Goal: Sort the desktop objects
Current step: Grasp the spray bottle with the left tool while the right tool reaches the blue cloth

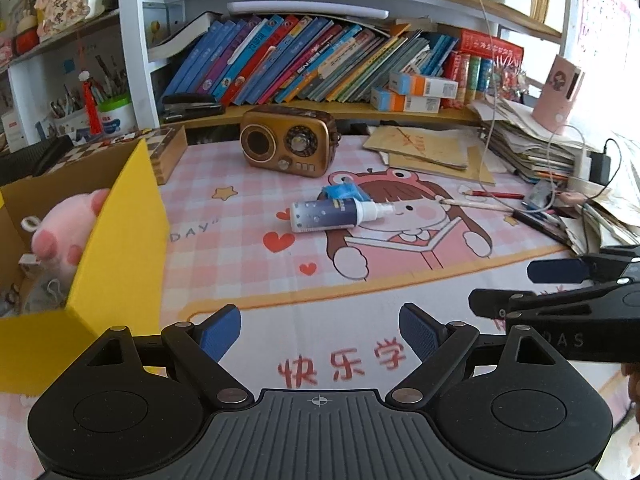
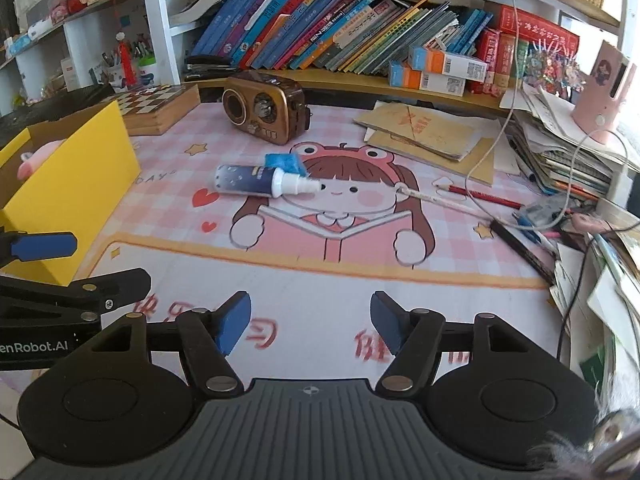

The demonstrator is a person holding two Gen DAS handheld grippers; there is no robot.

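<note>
Handling of the small plastic spray bottle with the dark blue label and white nozzle [image 1: 334, 215] is judged easy: light, stiff, but round and smooth, so it may roll or slip. It lies on its side in the middle of the bench, on the pink cartoon mat [image 1: 248, 280], touching a blue folded cloth [image 1: 344, 193]. The label-covered body should be taken across its width, not the thin nozzle. The jaws of the left gripper [image 1: 320, 334] and the right gripper [image 2: 310, 322] stand apart and empty, well short of the bottle. The yellow cardboard box [image 1: 120, 240] at the left is probably the destination.

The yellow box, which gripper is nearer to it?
Left. The left gripper hangs right beside the yellow box; the right gripper sits farther off, beyond the left one.
</note>
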